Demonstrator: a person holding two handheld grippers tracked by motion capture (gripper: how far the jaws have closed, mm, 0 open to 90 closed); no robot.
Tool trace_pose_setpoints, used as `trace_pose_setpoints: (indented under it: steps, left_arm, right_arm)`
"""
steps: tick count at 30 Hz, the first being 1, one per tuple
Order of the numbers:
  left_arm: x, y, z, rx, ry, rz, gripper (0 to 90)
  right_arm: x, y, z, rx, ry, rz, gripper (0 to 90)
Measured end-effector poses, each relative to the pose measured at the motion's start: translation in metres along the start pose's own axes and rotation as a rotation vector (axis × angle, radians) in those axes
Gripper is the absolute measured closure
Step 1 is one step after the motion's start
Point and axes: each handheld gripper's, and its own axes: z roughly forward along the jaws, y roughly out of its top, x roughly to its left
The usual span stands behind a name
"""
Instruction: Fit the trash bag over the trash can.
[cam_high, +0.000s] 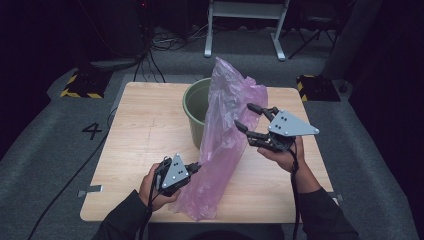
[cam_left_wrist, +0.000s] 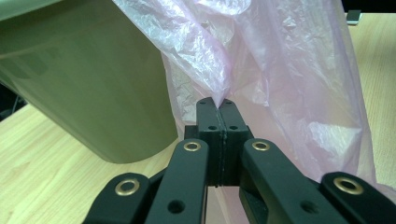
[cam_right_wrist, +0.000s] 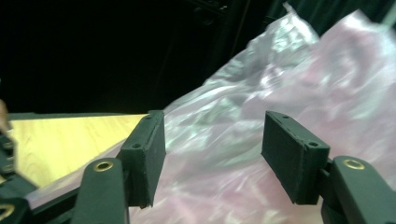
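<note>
- At the middle of the wooden table (cam_high: 140, 140), a pink plastic bag (cam_high: 225, 135) stands up in a crumpled, see-through sheet; its upper part rises against the right side of a green bucket (cam_high: 196, 107) and hides part of the rim, while its lower end spreads on the tabletop near the person's edge.
- In the left gripper view the bag (cam_left_wrist: 280, 79) hangs as wrinkled film just right of the bucket's olive wall (cam_left_wrist: 88, 88), which stands on the table; whether film and wall touch cannot be told.
- The left gripper (cam_high: 192, 169) lies low at the near left of the bag; its jaws are pressed together on a pinch of the film, and the left gripper view shows the fold gathered to a point right at the tips (cam_left_wrist: 217, 103).
- The right gripper (cam_high: 250, 117) is held higher, at the bag's right side, pointing left toward it; its jaws stand about half apart and clamp nothing; in the right gripper view the bag (cam_right_wrist: 243, 154) lies blurred behind and between the two pads (cam_right_wrist: 292, 156), with no pad seen pressing on it.
- Each gripper sits in one of the person's hands, dark sleeves coming in from the bottom edge; beyond the table lies grey floor with cables.
</note>
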Motion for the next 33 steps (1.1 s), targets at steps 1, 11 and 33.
trace_pose_setpoints:
  steps: [1, 11, 33]
  left_arm:
    - [0.0, 0.0, -0.001, -0.002, -0.001, -0.004, 89.8]
    - [0.006, 0.002, -0.008, -0.015, 0.012, -0.01, 89.8]
    - [0.024, 0.01, -0.045, -0.108, 0.089, -0.018, 89.8]
  right_arm:
    - [-0.006, 0.001, 0.002, 0.006, -0.011, 0.009, 41.9]
    - [-0.04, -0.014, 0.05, 0.215, 0.036, 0.099, 73.8]
    - [-0.04, -0.009, 0.09, 0.373, 0.126, 0.106, 63.0]
